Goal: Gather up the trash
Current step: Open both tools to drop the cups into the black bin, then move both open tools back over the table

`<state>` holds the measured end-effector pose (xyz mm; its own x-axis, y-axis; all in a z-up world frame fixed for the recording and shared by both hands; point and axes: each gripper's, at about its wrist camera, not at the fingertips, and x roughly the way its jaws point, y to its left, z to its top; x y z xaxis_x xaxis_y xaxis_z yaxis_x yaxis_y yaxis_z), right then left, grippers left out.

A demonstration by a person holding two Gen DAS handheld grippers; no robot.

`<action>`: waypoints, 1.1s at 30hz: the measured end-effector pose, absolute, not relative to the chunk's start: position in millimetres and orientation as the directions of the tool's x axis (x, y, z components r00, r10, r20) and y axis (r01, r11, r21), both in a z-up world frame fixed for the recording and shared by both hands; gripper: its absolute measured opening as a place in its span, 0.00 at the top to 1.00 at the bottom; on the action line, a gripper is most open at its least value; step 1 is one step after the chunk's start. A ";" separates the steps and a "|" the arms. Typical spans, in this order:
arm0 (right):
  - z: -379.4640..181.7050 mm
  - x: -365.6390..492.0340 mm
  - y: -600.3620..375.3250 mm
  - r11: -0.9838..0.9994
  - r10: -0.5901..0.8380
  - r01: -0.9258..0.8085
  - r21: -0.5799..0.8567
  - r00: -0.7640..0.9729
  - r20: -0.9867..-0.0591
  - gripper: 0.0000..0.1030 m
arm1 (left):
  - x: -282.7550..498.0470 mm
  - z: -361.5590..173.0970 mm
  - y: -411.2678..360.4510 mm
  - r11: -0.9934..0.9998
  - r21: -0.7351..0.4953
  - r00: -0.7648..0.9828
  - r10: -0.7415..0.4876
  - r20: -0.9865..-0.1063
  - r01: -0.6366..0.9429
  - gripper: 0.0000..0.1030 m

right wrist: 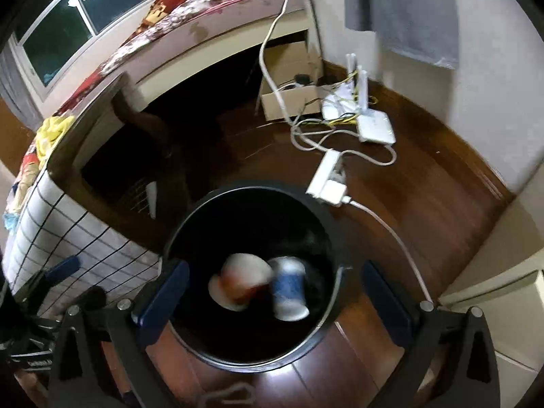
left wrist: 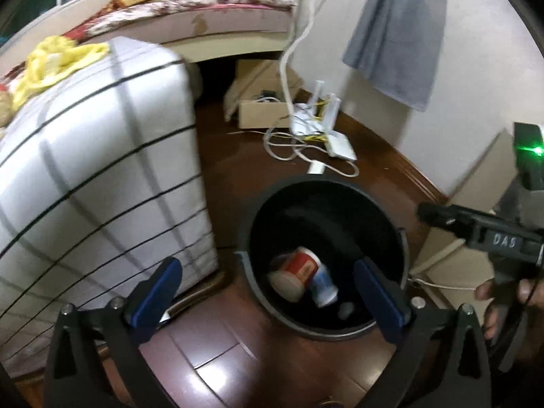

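A round black trash bin [left wrist: 258,210] [right wrist: 190,224] stands on the dark wood floor. Inside it lie a red-and-white paper cup [left wrist: 295,272] [right wrist: 238,285], a blue-and-white cup [left wrist: 324,287] [right wrist: 289,287] and a small pale scrap [left wrist: 345,310]. My left gripper [left wrist: 272,295] is open and empty, above the bin's near left side. My right gripper [right wrist: 275,292] is open and empty, right over the bin's mouth. The right gripper's body also shows in the left wrist view [left wrist: 476,227] at the right edge.
A mattress [left wrist: 102,156] with a white, black-striped cover stands left of the bin. Behind the bin lie white routers [right wrist: 374,125], a power strip [right wrist: 328,176], tangled cables and an open cardboard box [left wrist: 261,108]. A grey cloth [left wrist: 397,30] hangs on the wall.
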<state>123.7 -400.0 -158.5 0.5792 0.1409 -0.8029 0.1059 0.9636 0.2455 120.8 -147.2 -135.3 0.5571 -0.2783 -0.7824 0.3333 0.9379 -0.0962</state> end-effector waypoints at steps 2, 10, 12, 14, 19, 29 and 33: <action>-154.8 118.1 -399.0 0.974 0.090 0.117 0.196 0.594 -0.799 0.01 | 116.1 -132.9 -140.3 0.948 -0.080 0.569 -0.250 -0.783 0.307 0.01; -138.0 105.9 -381.4 0.989 0.000 0.115 0.092 0.626 -0.780 0.01 | 105.0 -122.0 -115.8 0.967 -0.046 0.602 -0.194 -0.775 0.252 0.01; -133.8 104.6 -375.6 0.992 -0.003 0.101 0.079 0.637 -0.771 0.01 | 105.1 -120.7 -113.7 0.968 -0.043 0.607 -0.189 -0.772 0.248 0.01; -129.2 103.1 -369.5 0.993 0.002 0.090 0.079 0.645 -0.764 0.01 | 104.4 -119.4 -111.5 0.971 -0.033 0.619 -0.177 -0.765 0.237 0.01; -121.2 101.2 -355.1 0.995 0.011 0.066 0.072 0.661 -0.750 0.01 | 100.4 -115.2 -104.5 0.977 -0.002 0.645 -0.142 -0.751 0.214 0.01; -110.6 92.6 -326.5 0.999 0.023 0.020 0.050 0.687 -0.726 0.01 | 87.2 -97.5 -81.0 0.987 0.089 0.720 -0.035 -0.693 0.134 0.01; -103.2 91.8 -311.1 0.999 0.034 -0.006 0.043 0.704 -0.709 0.01 | 81.2 -91.6 -65.3 0.991 0.071 0.733 -0.036 -0.679 0.115 0.01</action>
